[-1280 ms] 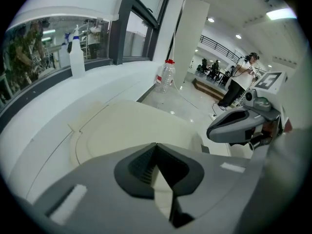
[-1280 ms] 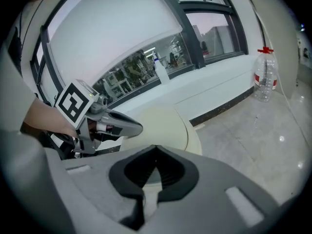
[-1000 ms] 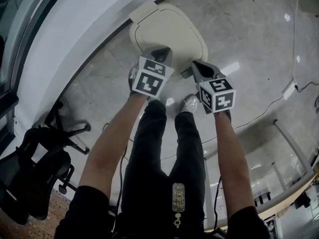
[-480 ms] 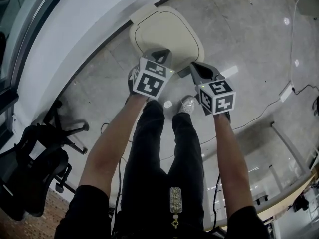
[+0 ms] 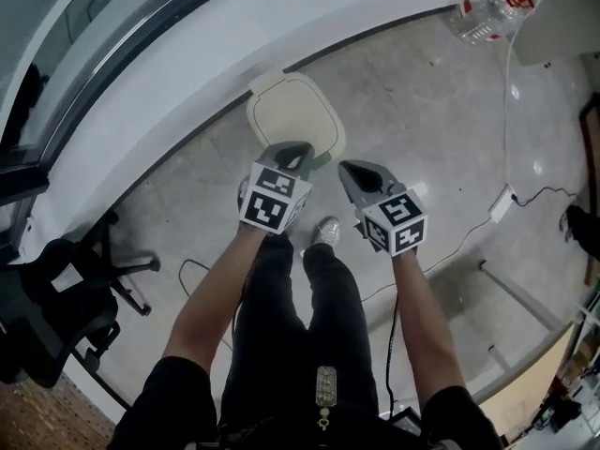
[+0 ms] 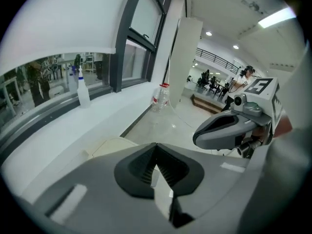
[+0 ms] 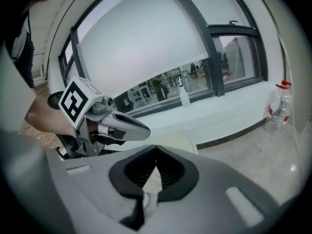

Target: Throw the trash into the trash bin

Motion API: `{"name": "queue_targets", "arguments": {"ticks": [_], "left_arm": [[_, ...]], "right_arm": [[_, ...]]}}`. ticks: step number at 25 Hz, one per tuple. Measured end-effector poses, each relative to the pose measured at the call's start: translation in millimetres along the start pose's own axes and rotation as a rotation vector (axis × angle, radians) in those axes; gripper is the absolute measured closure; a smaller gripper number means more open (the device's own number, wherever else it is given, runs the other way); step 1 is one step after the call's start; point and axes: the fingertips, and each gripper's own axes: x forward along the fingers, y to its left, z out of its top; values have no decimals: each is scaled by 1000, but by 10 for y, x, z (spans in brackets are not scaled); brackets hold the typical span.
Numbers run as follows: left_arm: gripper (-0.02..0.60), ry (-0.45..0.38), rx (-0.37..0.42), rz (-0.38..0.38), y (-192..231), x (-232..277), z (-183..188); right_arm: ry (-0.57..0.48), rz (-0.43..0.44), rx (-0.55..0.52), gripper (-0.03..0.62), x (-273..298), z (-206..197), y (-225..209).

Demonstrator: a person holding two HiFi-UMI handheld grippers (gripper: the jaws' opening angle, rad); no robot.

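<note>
Cream lid of the trash bin lies shut. The bin stands at the floor's edge, against the foot of the white wall.

Left gripper and right gripper hang side by side on the near side of the bin, clear of it and tipped down toward it. The fingers of both are pressed together and pinch nothing. Past each closed notch I see only lid. No trash in either.

My read: lid down and both grippers empty, so either the drop is finished or another piece needs fetching.

A plastic bottle stands further along the same wall edge, well apart to the right. I cannot tell whether it counts as trash.

Room to move:
- Bare floor runs right as far as the cable.
- An office chair crowds the left.
- The person's legs are directly under the grippers, so any swing goes forward or right.
</note>
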Motion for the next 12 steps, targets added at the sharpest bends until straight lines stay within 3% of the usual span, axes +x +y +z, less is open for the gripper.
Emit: {"name": "queue_targets", "arguments": {"ticks": [5, 12], "left_arm": [[580, -64, -36, 0, -352, -648, 295], [580, -129, 51, -34, -602, -1531, 550]], "right_arm": [[-77, 31, -43, 592, -497, 488, 398], [-193, 16, -110, 592, -1079, 1005, 1080]]}}
